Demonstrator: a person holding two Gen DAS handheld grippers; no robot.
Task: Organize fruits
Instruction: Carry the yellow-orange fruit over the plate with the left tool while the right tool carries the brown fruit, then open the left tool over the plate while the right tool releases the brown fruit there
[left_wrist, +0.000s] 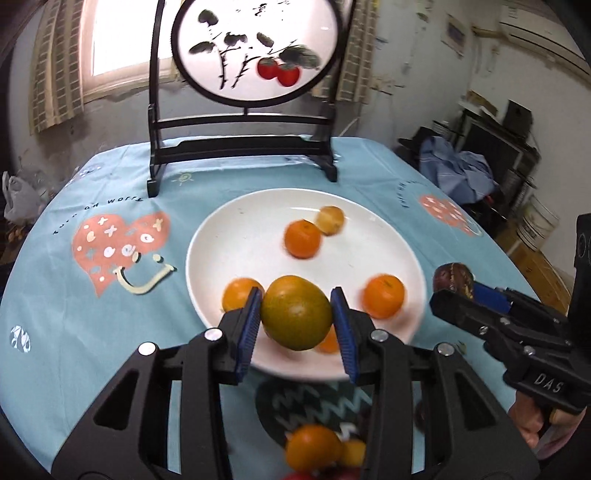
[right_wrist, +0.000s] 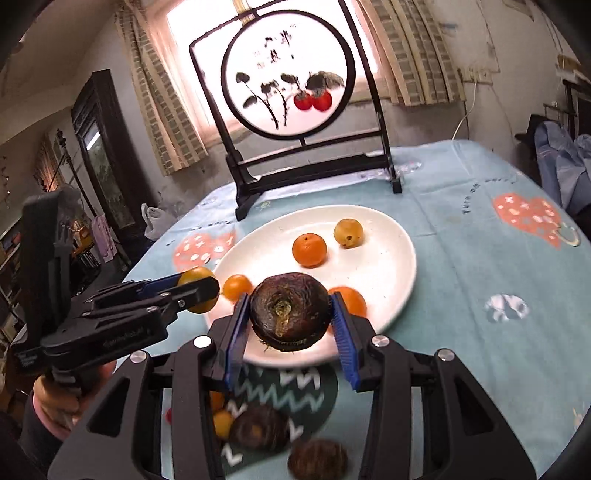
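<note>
left tongs (left_wrist: 296, 312): closed on green-yellow orange (left_wrist: 295, 312), held above near rim of plate (left_wrist: 207, 240) | right tongs (right_wrist: 288, 314): clamped on dark fruit (right_wrist: 290, 310), same place | risk: round fruits on the plate may roll off when these land; the tongs may collide

A table (left_wrist: 369, 177) under a light blue printed cloth (left_wrist: 92, 332) carries a white plate (left_wrist: 229, 229) in the middle, a black-framed round painted screen (left_wrist: 243, 147) standing behind it, and a dark zigzag-patterned mat (left_wrist: 317, 402) at the near edge.
</note>
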